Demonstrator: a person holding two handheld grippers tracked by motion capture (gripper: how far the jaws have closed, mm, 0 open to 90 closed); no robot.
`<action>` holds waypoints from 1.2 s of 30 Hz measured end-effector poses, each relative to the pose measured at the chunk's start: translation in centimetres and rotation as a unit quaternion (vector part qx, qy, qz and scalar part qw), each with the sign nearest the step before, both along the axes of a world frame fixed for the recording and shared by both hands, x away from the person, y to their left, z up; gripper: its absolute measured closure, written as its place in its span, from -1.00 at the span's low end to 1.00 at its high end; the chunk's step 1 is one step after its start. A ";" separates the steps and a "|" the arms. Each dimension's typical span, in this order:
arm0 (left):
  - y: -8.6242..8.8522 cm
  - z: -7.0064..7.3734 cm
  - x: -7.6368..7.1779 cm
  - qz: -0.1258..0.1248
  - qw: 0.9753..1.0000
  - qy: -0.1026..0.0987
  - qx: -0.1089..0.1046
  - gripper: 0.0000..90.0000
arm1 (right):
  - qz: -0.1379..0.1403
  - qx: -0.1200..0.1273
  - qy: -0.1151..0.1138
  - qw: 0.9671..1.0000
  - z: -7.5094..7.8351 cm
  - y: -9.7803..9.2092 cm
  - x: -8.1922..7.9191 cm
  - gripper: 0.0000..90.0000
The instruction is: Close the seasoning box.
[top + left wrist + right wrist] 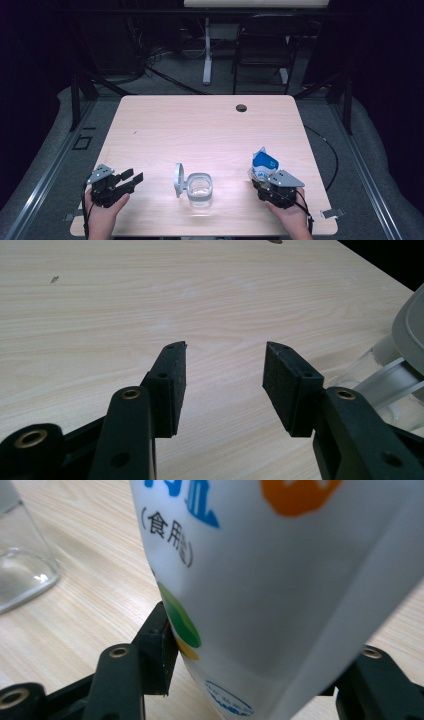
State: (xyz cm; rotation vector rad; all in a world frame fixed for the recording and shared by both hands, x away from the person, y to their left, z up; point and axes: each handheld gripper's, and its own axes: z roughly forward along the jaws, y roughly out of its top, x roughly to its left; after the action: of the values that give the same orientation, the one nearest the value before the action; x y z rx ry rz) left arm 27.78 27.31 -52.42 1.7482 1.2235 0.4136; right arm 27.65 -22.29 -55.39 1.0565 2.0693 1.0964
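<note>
Right hand-held gripper [266, 186], lower right, is clenched on the salt bag [280, 580], left hand-held gripper [225, 375] is released, so I'd tip slowly over the open jar [200, 189] mid-desk [200, 125].

Your tabletop [200, 130] is pale, matt wood grain; the jar [200, 189] clear and glossy — the pouch [280, 580] smooth, shiny plastic — gripper pads [172, 385] matt black.

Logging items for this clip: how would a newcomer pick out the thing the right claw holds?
On the wooden table, look at the near right corner, right of the clear lidded jar. Clamped in the right claw stands a white-and-blue pouch, the one printed, soft item there.
</note>
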 end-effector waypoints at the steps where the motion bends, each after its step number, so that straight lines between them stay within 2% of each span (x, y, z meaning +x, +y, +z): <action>1: 0.0 0.0 0.0 0.000 1.000 0.000 0.000 0.16 | 0.005 -0.002 -0.001 1.000 0.1 0.2 -0.1 -0.06; 9: 0.5 0.2 -0.1 0.006 1.000 -0.002 -0.004 0.16 | 0.033 -0.011 0.009 0.999 0.8 1.4 -0.5 -0.05; 11: 0.5 0.2 -0.1 0.006 1.000 -0.003 -0.003 0.16 | 0.039 -0.007 0.012 0.999 0.8 1.6 -0.5 -0.05; 23: 0.7 0.0 0.0 0.008 1.000 0.000 -0.005 0.16 | 0.071 -0.044 0.035 0.996 1.4 3.3 -0.5 -0.05; 32: 0.8 0.0 0.0 0.010 1.000 -0.001 -0.006 0.16 | 0.092 -0.078 0.030 0.992 2.3 4.5 -0.5 -0.05; 36: 0.9 0.0 0.0 0.012 1.000 -0.002 -0.008 0.16 | 0.097 -0.083 0.028 0.991 2.5 4.8 -0.5 -0.05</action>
State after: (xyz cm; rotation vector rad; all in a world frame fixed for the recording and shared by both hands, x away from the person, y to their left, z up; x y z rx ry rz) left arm 27.77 28.16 -52.44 1.7199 1.2433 0.4202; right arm 27.15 -17.48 -52.85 0.8265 2.3026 0.9742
